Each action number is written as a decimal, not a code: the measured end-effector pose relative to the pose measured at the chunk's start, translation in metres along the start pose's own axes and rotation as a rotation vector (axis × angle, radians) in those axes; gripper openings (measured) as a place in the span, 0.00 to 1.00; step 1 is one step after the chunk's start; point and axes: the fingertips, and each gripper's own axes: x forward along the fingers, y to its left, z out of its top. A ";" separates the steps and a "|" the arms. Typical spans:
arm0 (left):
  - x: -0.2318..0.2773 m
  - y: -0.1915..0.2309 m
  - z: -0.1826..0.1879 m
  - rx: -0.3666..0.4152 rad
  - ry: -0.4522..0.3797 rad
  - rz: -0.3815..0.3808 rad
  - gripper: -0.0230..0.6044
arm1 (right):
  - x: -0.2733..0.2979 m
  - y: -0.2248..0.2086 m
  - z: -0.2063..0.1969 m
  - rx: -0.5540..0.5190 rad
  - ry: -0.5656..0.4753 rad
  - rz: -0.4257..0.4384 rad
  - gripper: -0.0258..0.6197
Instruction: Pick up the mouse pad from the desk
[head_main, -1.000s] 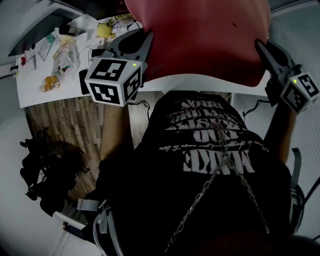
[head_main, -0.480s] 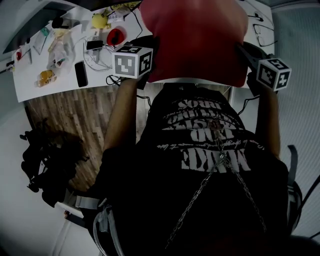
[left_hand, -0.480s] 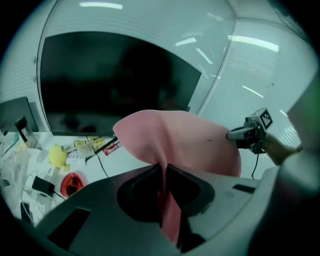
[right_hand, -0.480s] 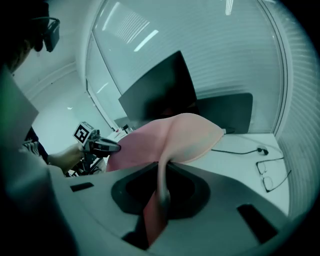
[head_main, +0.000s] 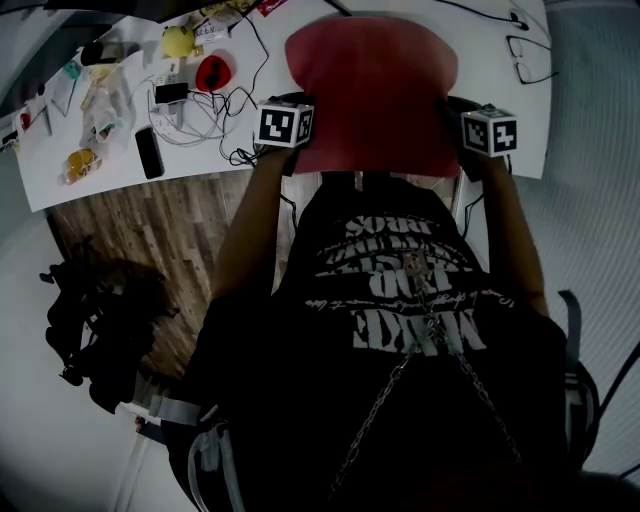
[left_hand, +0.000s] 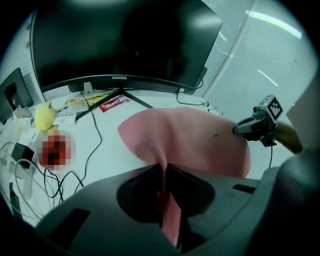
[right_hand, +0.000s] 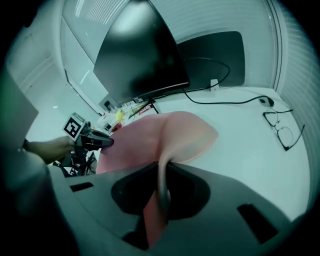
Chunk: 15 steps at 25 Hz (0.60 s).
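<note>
View from above and along each set of jaws. My left gripper (left_hand: 164, 170) had its fingers clamped on one edge of the pink mouse pad (head_main: 372, 90), and my right gripper (right_hand: 162, 167) had its fingers clamped on the opposite edge. In each gripper the thin sheet stood pinched on edge between the pads. From there the mouse pad spread out ahead of my fingertips and spanned the gap between the two grippers, over the near part of the white desk (right_hand: 250, 145). I could not tell whether its far edge touched the surface.

Beyond the mouse pad, further out from my fingers, stood a wide dark monitor (left_hand: 125, 40) on a thin-legged stand. Outward of my left fingers the desk was crowded: black cables (left_hand: 95, 145) ran across it, with a yellow object (head_main: 178, 40), a red round object (head_main: 212, 72) and a black phone (head_main: 148, 152) among papers. Outward of my right fingers the surface was almost bare, apart from a pair of glasses (right_hand: 280, 127) and a cable near them.

Below the desk edge on my left side was a wood-plank floor (head_main: 130, 260) with a dark heap (head_main: 90, 330) lying on it. A pale ribbed wall (head_main: 590, 200) closed the room on my right.
</note>
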 end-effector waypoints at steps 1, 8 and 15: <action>0.004 0.004 -0.006 0.001 0.008 0.008 0.11 | 0.004 -0.005 -0.007 0.002 0.010 -0.019 0.11; 0.027 0.029 -0.015 0.025 0.021 0.069 0.12 | 0.024 -0.042 -0.015 -0.059 0.019 -0.146 0.12; 0.020 0.064 -0.033 0.111 0.058 0.253 0.26 | 0.019 -0.073 -0.040 -0.309 0.186 -0.480 0.30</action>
